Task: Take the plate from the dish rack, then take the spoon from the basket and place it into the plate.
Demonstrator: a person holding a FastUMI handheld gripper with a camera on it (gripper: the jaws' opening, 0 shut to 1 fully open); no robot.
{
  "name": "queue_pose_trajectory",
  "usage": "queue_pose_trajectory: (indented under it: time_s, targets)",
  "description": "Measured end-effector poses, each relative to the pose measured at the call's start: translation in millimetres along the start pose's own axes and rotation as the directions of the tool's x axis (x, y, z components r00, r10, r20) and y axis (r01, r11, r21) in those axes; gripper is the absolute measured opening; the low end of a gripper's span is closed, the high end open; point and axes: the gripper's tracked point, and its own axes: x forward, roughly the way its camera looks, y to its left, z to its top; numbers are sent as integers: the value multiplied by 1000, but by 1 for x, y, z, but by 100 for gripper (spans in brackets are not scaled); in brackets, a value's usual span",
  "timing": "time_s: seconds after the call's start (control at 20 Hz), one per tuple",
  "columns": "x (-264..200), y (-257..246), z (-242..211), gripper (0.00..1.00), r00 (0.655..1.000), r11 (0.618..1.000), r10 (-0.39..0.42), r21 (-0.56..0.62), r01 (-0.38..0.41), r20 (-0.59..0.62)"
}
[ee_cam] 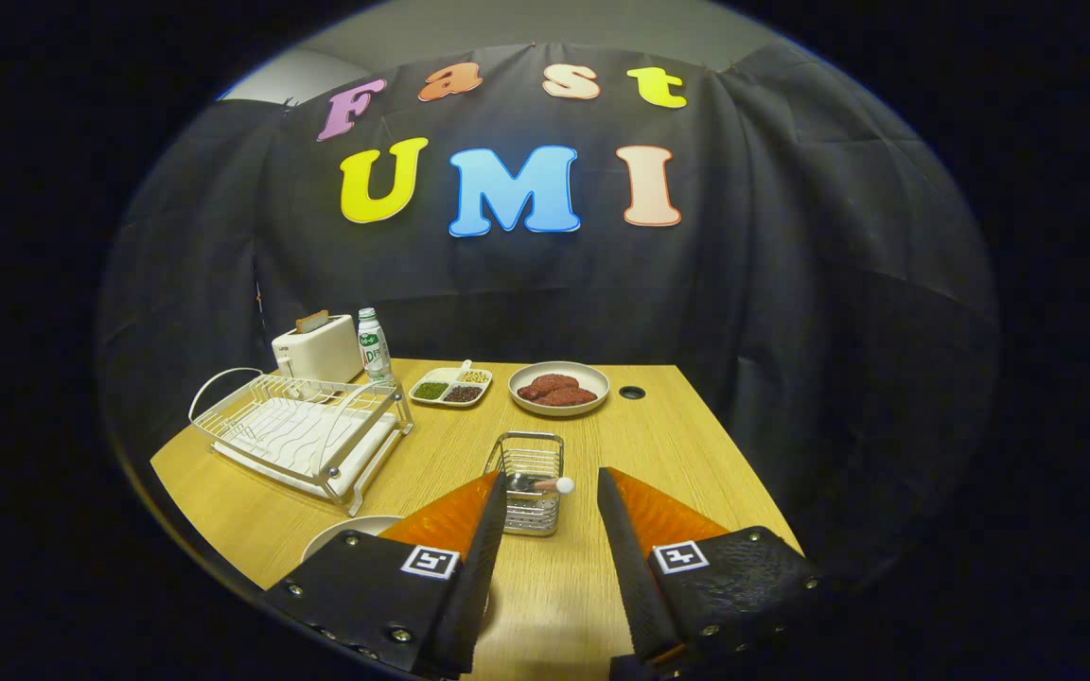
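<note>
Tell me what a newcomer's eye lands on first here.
First, the gripper, its orange and black fingers spread open, with the small wire basket just ahead between them and the spoon poking out over its rim. Next, the white dish rack beyond the left finger, with the plate on the wooden table beside that finger. Farther back sits a bowl of reddish food.

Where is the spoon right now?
The spoon lies in the metal basket on the table, just ahead of the open gripper, its white end poking out.
</note>
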Motion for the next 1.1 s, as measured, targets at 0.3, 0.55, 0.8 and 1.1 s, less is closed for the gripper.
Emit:
queue_pose_trajectory:
  time_s: [0.3, 0.55, 0.8, 1.1]
  targets:
    - [29, 5, 18, 60, 989, 1000, 22, -19, -20, 145]
    - [55, -6, 15, 60, 976, 1000, -10, 6, 8, 216]
    - [87, -12, -10, 60, 975, 998, -26, 56, 14, 221]
    - [117, -7, -27, 53, 980, 996, -8, 87, -9, 199]
